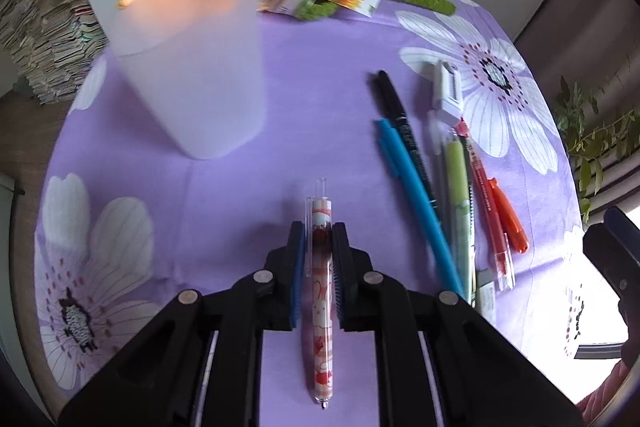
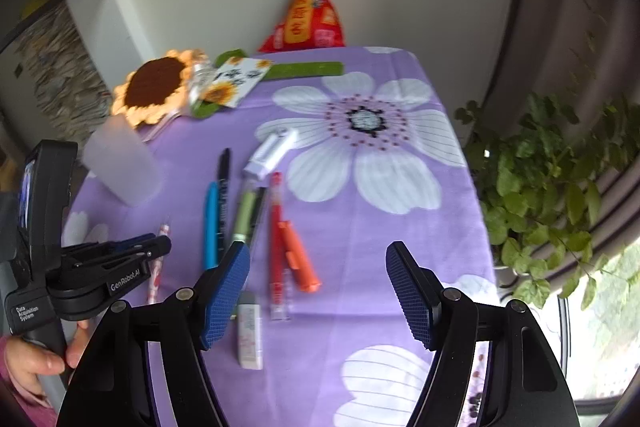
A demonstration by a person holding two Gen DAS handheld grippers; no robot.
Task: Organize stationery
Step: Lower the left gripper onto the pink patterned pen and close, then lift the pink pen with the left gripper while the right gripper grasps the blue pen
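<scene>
1. Clamped in the left hand-held gripper (image 1: 317, 239), a pink cartoon-print pen (image 1: 320, 307) runs straight along the fingers, tip toward the camera, clear cap end poking out ahead; the blue ribbed pads press its smooth round barrel from both sides.
2. Ahead and left of that pen stands a frosted plastic cup (image 1: 192, 67), upright, tapered, translucent, mouth open. Judging by the task, it is the holder, and the coming move turns on this: the pen's long axis already points roughly toward the cup, so it would need lifting and tipping upright to drop in.
3. Right of the cup, on the purple flowered cloth of the bench (image 1: 224, 195), the other stationery lies roughly parallel: a blue pen (image 1: 416, 203), a black pen (image 1: 394, 99), a green pen (image 1: 460, 179), a red pen (image 1: 484, 195), an orange marker (image 1: 510, 219) and a white correction tape (image 1: 448, 91).
4. The right hand-held gripper (image 2: 318, 291) hovers with jaws wide and empty, nearer this row than the left one.
5. Behind the cup sits a crocheted sunflower (image 2: 156, 87).
</scene>
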